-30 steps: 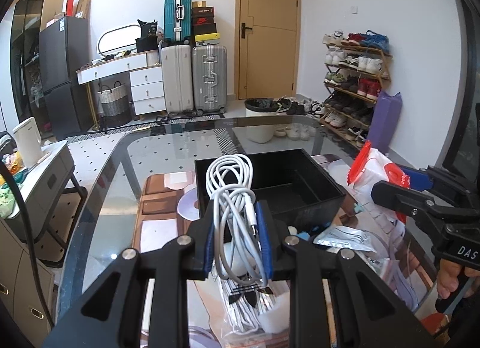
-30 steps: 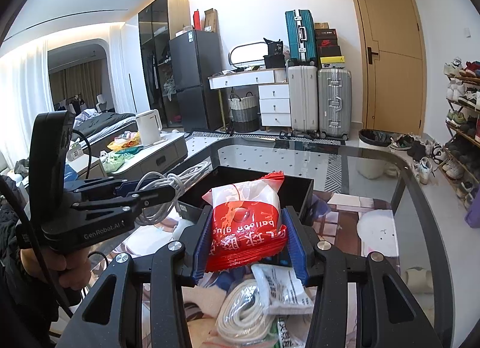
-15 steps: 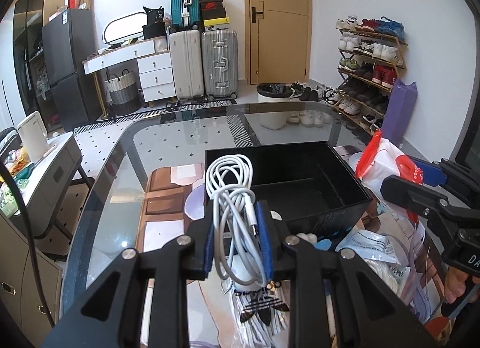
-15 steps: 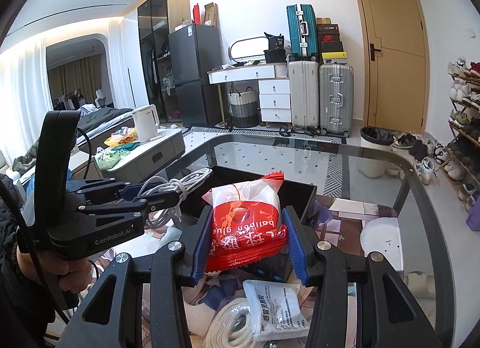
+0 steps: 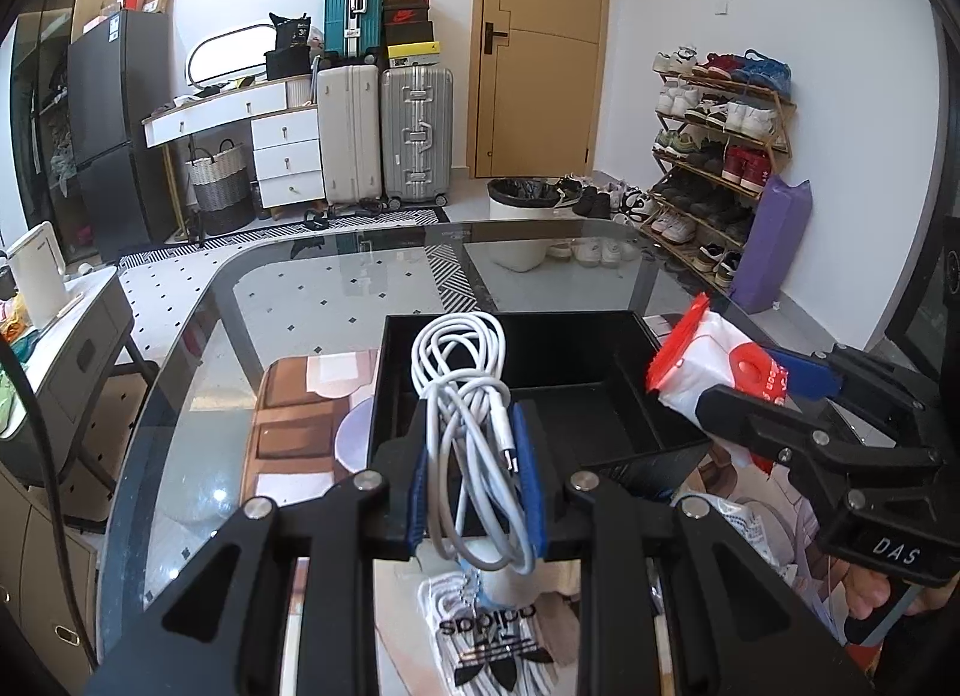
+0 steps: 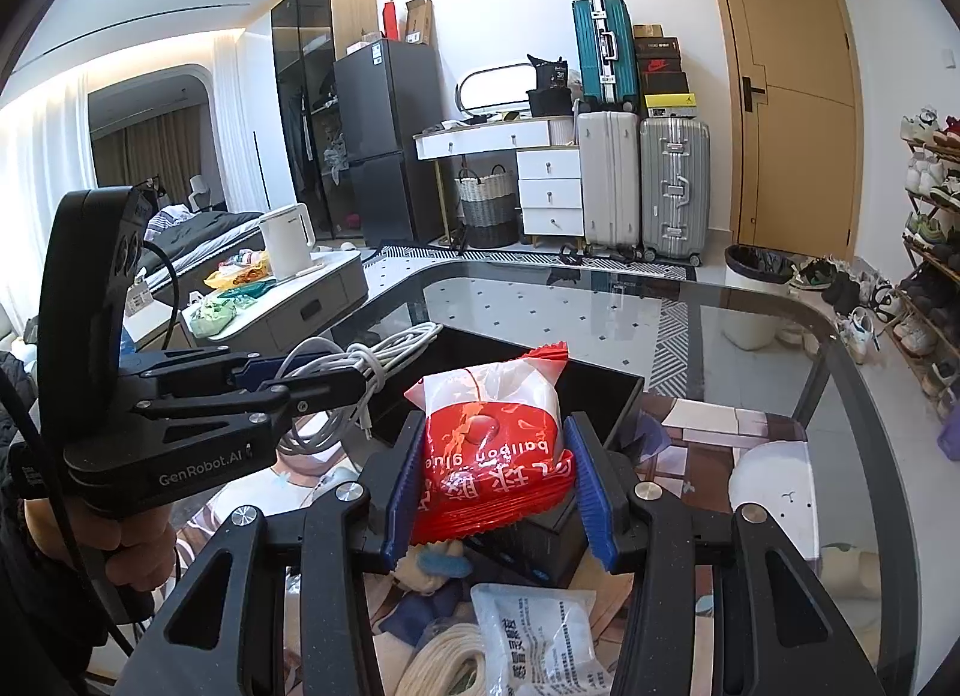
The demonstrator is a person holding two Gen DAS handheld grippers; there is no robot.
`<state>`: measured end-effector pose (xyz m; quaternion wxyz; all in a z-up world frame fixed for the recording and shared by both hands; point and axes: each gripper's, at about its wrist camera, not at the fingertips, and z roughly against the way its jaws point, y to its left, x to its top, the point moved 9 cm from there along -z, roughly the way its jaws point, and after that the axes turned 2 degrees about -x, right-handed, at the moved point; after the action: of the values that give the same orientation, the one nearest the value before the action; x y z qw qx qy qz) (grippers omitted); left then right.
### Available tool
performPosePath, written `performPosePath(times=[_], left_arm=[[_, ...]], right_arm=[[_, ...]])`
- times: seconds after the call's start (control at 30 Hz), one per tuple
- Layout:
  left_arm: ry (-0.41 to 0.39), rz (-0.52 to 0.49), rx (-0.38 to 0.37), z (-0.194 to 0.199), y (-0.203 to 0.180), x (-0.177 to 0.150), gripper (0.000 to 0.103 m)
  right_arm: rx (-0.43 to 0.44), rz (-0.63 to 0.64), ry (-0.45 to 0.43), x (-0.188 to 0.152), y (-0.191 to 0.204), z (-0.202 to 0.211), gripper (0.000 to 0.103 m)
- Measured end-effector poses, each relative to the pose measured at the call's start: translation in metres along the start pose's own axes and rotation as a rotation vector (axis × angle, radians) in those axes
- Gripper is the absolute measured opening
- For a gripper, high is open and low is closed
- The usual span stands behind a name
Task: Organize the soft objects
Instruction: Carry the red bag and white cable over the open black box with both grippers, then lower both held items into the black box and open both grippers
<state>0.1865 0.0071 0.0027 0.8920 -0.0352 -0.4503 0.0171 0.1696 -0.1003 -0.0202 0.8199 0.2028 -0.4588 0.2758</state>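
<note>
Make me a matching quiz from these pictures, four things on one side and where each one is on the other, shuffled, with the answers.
Things:
1. white charging cable
2. red and white packet
3. black bin
4. white packaged clothing with black logo

Places:
A. on the glass table, open side up
B. clamped in the right gripper
C. lying below the left gripper
D. clamped in the left gripper

Pairs: 1-D, 2-B, 3-A, 4-C

The left wrist view is taken from just behind the left gripper (image 5: 474, 474), looking forward and somewhat downward along its fingers across the glass table (image 5: 336, 306) toward the door (image 5: 540, 48) and the shoe rack (image 5: 720, 144). The right wrist view is taken likewise from behind the right gripper (image 6: 495, 486), aimed more toward the fridge (image 6: 384, 144) and suitcases (image 6: 642, 174). The black box (image 5: 600, 390), seen close, is shared by both views, and each gripper is caught at the edge of the other's view.
</note>
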Motion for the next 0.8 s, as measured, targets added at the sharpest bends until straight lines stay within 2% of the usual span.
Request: performPosePath(times=[0.2, 0.3, 0.53, 0.8], left_arm=[[-0.019, 0.012, -0.02, -0.001, 0.0, 0.013, 0.023], [-0.039, 0.022, -0.054, 0.003, -0.003, 0.019, 0.023], [-0.048, 0.021, -0.045, -0.009, 0.001, 0.027, 0.023], [0.002, 0.007, -0.035, -0.037, 0.005, 0.017, 0.023]], right_arm=[[0.004, -0.001, 0.015, -0.001, -0.001, -0.01, 0.046], [0.004, -0.003, 0.011, 0.001, -0.002, -0.012, 0.046], [-0.007, -0.011, 0.006, 0.007, -0.008, -0.022, 0.046], [-0.011, -0.009, 0.029, 0.012, -0.007, -0.046, 0.046]])
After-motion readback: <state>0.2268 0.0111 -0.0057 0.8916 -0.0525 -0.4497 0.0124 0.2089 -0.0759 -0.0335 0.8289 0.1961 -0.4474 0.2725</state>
